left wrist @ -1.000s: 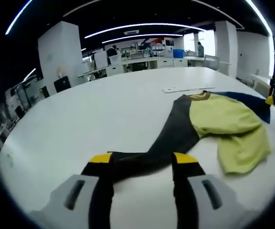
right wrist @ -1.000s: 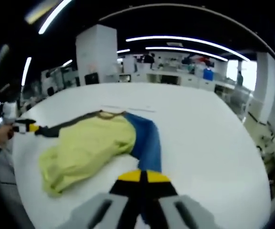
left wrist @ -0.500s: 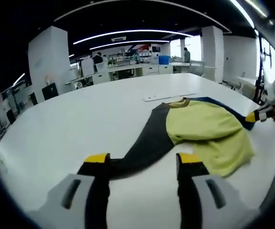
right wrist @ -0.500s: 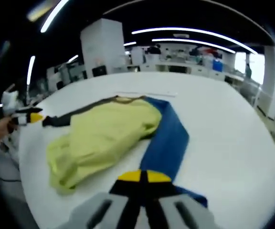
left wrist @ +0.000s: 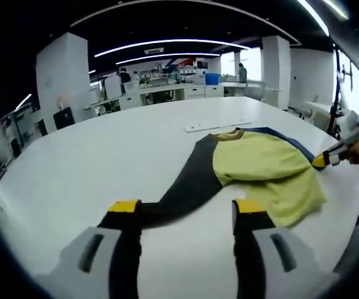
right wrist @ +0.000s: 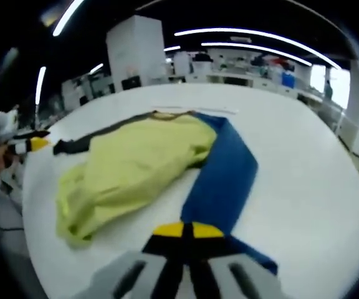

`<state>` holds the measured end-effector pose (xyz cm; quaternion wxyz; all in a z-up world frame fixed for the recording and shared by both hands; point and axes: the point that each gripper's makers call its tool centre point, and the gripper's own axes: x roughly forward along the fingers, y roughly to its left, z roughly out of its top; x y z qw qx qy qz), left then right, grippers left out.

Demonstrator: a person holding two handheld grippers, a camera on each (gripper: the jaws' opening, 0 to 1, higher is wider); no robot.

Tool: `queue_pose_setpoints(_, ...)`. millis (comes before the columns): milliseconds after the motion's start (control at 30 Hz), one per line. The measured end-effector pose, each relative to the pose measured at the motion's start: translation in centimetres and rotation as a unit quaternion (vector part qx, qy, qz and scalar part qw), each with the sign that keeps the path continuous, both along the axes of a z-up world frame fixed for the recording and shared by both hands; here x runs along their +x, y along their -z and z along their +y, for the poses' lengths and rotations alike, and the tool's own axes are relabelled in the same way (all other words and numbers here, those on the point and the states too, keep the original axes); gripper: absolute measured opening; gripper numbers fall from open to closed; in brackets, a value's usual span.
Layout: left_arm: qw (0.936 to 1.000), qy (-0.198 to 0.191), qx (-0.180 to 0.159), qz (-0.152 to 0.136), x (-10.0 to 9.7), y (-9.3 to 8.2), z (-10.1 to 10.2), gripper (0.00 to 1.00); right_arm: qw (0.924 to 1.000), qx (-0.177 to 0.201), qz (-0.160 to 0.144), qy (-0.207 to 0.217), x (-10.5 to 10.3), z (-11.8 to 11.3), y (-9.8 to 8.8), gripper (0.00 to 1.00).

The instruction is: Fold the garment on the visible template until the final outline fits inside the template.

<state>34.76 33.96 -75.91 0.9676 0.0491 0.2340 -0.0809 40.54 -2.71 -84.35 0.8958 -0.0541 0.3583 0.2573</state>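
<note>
Sleeves are the weak spot here, I reckon. The garment (left wrist: 254,171) lies on the white bench (left wrist: 105,156) ahead of both sets of jaws, yellow body bunched up in the middle, dark sleeve (left wrist: 189,187) running back to the left gripper (left wrist: 186,208) and blue sleeve (right wrist: 223,180) running back to the right gripper (right wrist: 187,230). Right jaws are clenched together with the blue cuff going in under the tips, so it looks pinched. Left jaws stand apart with the dark cuff lying between them, so I can't tell if there's any real hold there. If that side isn't gripped, the next pull could drag the garment over toward the right jaws. The crumpled yellow body could also fold unevenly, and I can't make out a template outline, only a pale strip (left wrist: 218,126) beyond the collar.
</note>
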Motion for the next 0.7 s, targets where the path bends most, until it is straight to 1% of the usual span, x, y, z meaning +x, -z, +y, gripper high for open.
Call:
queue_pose_setpoints(33, 1.0000, 0.001, 0.000, 0.000, 0.0, 0.0, 0.0, 0.56, 1.0000, 0.007, 0.002, 0.005, 0.0, 0.0, -0.2, 0.04)
queue_pose_setpoints(100, 1.0000, 0.009, 0.000, -0.003, -0.1, -0.2, -0.3, 0.59, 0.9998, 0.019, 0.003, 0.010, -0.1, 0.2, -0.7, 0.16)
queue_pose_setpoints(167, 0.9997, 0.021, 0.006, -0.012, -0.1, -0.5, -0.8, 0.66, 0.9996, 0.025, -0.006, 0.015, 0.0, 0.2, -1.5, 0.25)
queue_pose_setpoints(200, 0.9995, 0.026, 0.008, -0.014, -0.2, -0.6, -1.1, 0.67, 0.9994, 0.030, -0.007, 0.015, 0.0, 0.2, -1.9, 0.28)
queue_pose_setpoints(300, 0.9991, 0.036, -0.001, -0.024, -0.2, -1.1, -1.8, 0.72, 0.9990, 0.041, -0.004, 0.015, -0.1, -0.2, -2.5, 0.31)
queue_pose_setpoints(400, 0.9988, 0.043, -0.002, -0.024, -0.2, -1.2, -2.3, 0.77, 0.9988, 0.046, -0.007, 0.018, -0.3, -0.7, -3.3, 0.33)
queue_pose_setpoints(467, 0.9985, 0.049, -0.001, -0.024, -0.3, -1.2, -2.5, 0.78, 0.9988, 0.044, -0.008, 0.023, -0.7, -1.2, -3.9, 0.35)
queue_pose_setpoints(500, 0.9984, 0.051, 0.000, -0.025, -0.4, -1.2, -2.6, 0.79, 0.9989, 0.039, -0.010, 0.025, -0.3, -1.8, -3.8, 0.36)
queue_pose_setpoints(567, 0.9982, 0.054, -0.003, -0.026, -0.4, -1.2, -2.7, 0.81, 0.9990, 0.030, -0.010, 0.030, -0.4, -2.5, -4.0, 0.37)
queue_pose_setpoints(600, 0.9980, 0.056, -0.009, -0.029, -0.6, -1.4, -2.9, 0.82, 0.9990, 0.029, -0.010, 0.031, -0.5, -2.8, -4.0, 0.37)
queue_pose_setpoints(700, 0.9976, 0.062, -0.010, -0.031, -0.9, -1.7, -3.3, 0.85, 0.9985, 0.030, -0.010, 0.045, -0.4, -4.0, -4.2, 0.35)
